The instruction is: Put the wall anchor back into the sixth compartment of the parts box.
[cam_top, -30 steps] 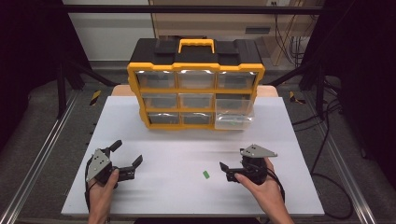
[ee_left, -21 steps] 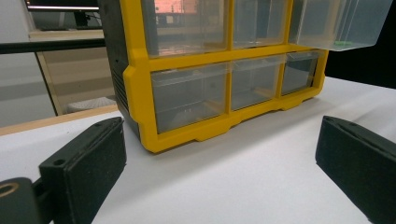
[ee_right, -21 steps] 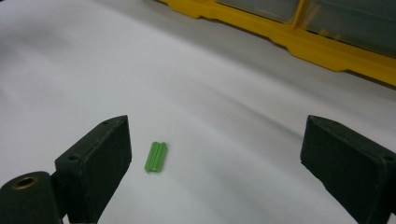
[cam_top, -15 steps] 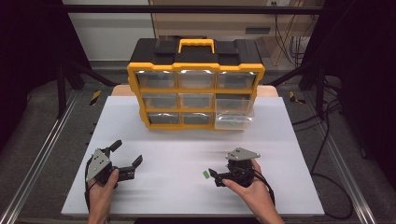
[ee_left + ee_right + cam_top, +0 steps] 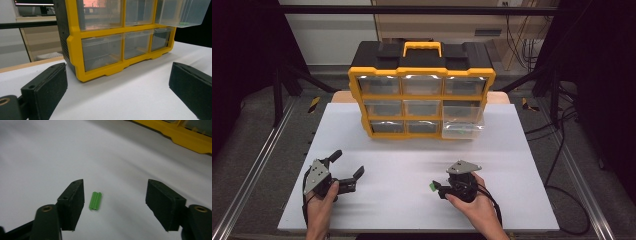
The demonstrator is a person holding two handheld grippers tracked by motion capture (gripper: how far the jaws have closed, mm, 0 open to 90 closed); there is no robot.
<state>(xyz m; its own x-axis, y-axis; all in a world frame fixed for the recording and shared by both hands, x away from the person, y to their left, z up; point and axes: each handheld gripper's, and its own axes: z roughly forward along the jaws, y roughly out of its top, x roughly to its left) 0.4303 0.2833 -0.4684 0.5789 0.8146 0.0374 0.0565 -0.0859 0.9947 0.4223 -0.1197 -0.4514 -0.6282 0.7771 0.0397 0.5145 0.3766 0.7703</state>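
A small green ribbed piece (image 5: 95, 200) lies on the white table (image 5: 412, 160). It sits between the jaws of my right gripper (image 5: 115, 195), close to the left jaw, and neither pad touches it. Those jaws have just been closing and still stand apart. In the high view the green piece (image 5: 431, 186) shows at the tip of the right gripper (image 5: 438, 190), at the front right of the table. My left gripper (image 5: 348, 163) rests at the front left, open and holding nothing. Its jaws (image 5: 117, 68) point at the organizer.
A yellow and black drawer organizer (image 5: 422, 95) with clear drawers stands at the back of the table. Its middle right drawer (image 5: 463, 122) is pulled out, and that drawer (image 5: 182, 12) holds something green. Metal rails run along both sides of the table.
My right gripper has moved left over the table to the green piece, and its jaws have narrowed around it. The left gripper has stayed still.
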